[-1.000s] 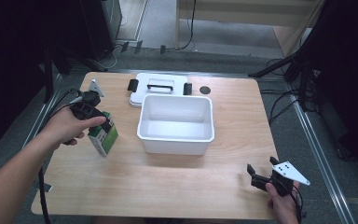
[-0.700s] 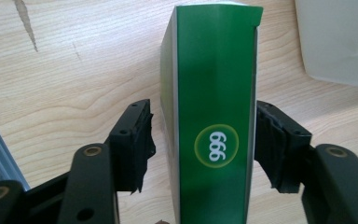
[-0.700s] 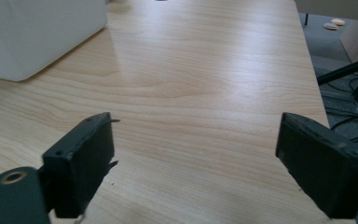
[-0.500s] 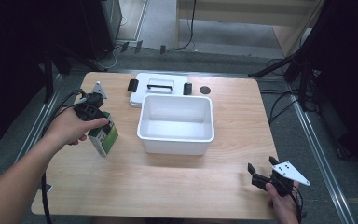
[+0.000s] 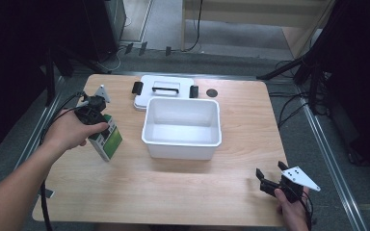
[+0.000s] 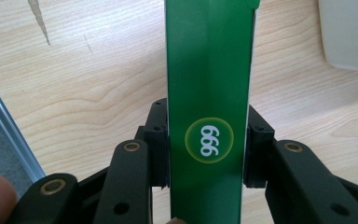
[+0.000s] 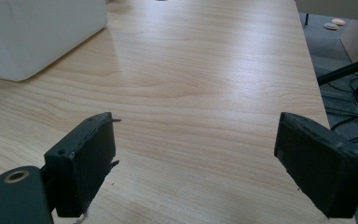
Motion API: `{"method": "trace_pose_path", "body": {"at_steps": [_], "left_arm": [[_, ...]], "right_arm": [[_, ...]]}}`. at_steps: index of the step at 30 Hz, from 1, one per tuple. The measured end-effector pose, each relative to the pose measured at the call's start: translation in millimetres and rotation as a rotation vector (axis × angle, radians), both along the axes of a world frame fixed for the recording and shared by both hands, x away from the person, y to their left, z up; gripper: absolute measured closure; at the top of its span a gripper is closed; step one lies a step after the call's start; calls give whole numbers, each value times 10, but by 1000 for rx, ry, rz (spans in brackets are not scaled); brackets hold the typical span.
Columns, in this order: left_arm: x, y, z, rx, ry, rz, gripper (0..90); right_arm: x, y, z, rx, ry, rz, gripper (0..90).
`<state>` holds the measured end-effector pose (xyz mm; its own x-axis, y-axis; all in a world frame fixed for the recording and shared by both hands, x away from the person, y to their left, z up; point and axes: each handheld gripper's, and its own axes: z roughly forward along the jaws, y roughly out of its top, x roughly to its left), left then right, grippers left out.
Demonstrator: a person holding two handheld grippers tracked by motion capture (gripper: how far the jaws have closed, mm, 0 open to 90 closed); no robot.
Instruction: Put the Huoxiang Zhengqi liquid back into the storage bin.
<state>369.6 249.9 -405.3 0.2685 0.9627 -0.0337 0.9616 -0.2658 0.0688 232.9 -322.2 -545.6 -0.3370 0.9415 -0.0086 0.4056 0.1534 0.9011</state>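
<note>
Left gripper (image 5: 94, 113) clamped on a green carton (image 5: 107, 139) at the left of the bench (image 5: 183, 187); right gripper (image 5: 270, 184) idle and spread at the near right corner.

In the left gripper view the carton (image 6: 209, 93) runs straight up between the two black jaws, which press on its two opposite sides, with a round "999" mark facing the camera just at the level of the pads. From above, the carton stands on the wood, tilted, just left of the white tub (image 5: 182, 128), apart from it. A white lid (image 5: 166, 90) with black clips lies behind the tub, and a small dark disc (image 5: 212, 92) beside the lid. The right gripper (image 7: 193, 149) has its jaws wide apart over bare wood, holding nothing, the tub's corner (image 7: 37, 32) well ahead to its left.
</note>
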Motion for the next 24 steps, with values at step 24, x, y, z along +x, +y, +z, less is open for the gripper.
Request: {"method": "trace_pose_path", "body": {"at_steps": [24], "left_arm": [[5, -16, 295, -18, -59, -92, 650]], "right_arm": [[2, 1, 0, 1, 3, 1, 126]]}}
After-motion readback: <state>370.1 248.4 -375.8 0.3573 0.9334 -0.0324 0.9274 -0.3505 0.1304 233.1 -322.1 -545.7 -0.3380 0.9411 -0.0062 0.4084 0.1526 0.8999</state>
